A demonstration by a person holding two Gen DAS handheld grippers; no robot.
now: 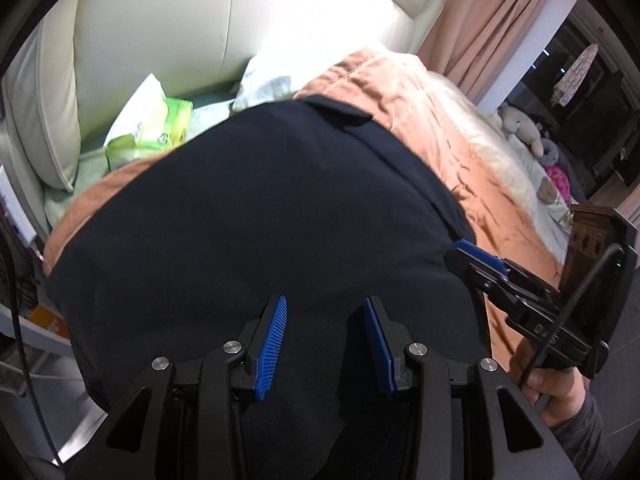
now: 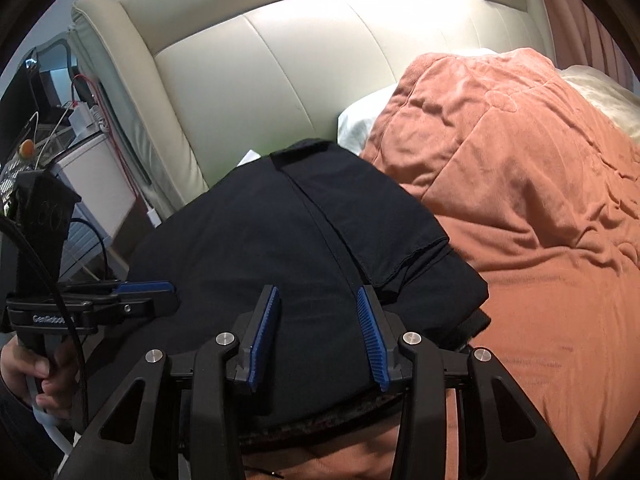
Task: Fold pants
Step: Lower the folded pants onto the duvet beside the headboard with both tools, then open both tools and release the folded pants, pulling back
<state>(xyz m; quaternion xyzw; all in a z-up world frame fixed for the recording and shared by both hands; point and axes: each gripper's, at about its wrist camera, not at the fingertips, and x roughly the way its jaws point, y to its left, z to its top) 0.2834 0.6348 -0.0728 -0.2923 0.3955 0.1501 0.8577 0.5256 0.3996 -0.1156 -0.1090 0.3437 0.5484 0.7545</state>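
Folded pants lie on the bed, long axis toward the headboard; left tongs and right tongs stand apart above them.

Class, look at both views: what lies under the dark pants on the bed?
The dark pants lie on an orange blanket, visible around their edges. What is directly beneath their middle is covered.

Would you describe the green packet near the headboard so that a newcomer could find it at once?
Start at the cream padded headboard and look down to the gap beside the white pillow. The green packet lies there, just beyond the far edge of the dark pants. It is the only bright green, glossy thing among plain fabrics.
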